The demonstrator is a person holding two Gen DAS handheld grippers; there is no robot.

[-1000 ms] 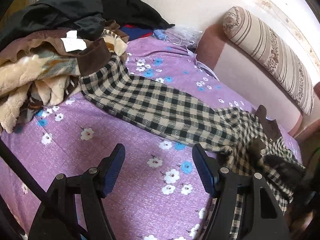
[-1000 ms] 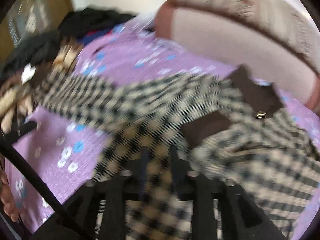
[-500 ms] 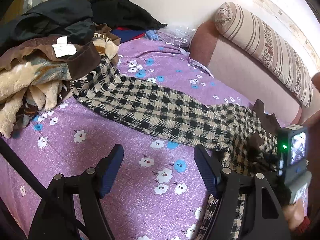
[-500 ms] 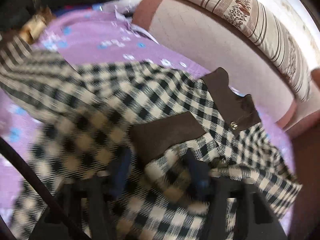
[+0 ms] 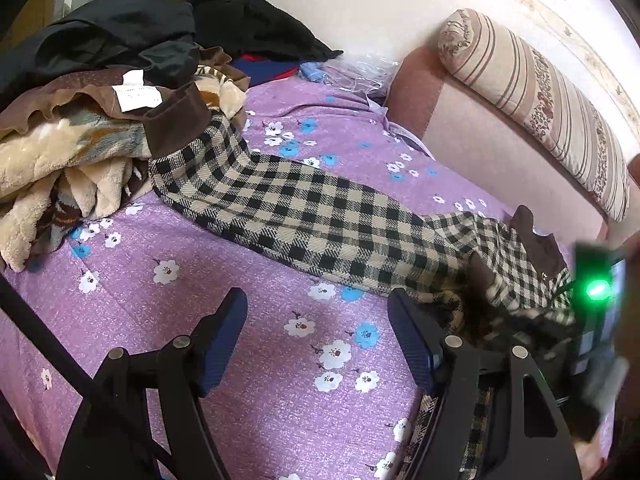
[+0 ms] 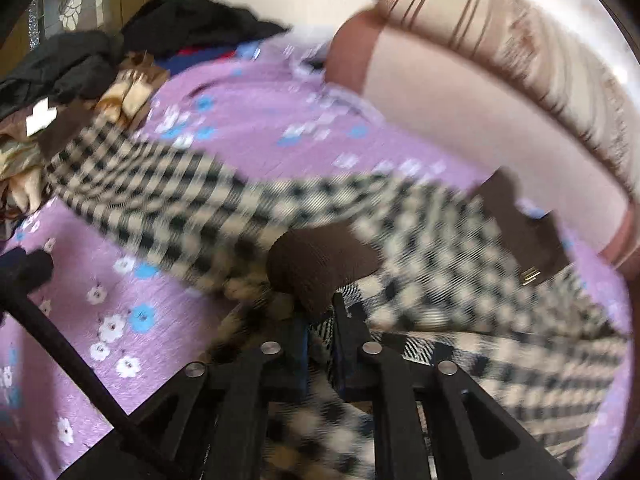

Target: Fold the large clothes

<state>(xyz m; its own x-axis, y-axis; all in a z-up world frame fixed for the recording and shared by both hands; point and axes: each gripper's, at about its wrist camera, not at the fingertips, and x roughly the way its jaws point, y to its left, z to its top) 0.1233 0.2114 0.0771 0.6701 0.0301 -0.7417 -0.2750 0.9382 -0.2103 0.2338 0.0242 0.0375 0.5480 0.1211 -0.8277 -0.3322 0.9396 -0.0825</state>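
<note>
A beige-and-black checked coat (image 5: 320,216) with brown cuffs and collar lies across the purple flowered bedsheet (image 5: 240,360). One sleeve stretches left, its brown cuff (image 5: 176,120) resting on the clothes pile. My left gripper (image 5: 316,340) is open and empty, hovering over bare sheet just in front of the coat. My right gripper (image 6: 320,332) is shut on the coat's checked cloth beside the other brown cuff (image 6: 320,264). The brown collar (image 6: 520,232) lies to the right. The right wrist view is motion-blurred.
A pile of blankets and dark clothes (image 5: 92,100) fills the far left of the bed. A pink padded headboard (image 5: 500,160) with a striped bolster (image 5: 540,100) on top runs along the right. The right gripper's camera unit (image 5: 596,292) shows with a green light.
My right gripper closed on the coat near the cuff and swung left with it. The left gripper stayed open and barely moved.
</note>
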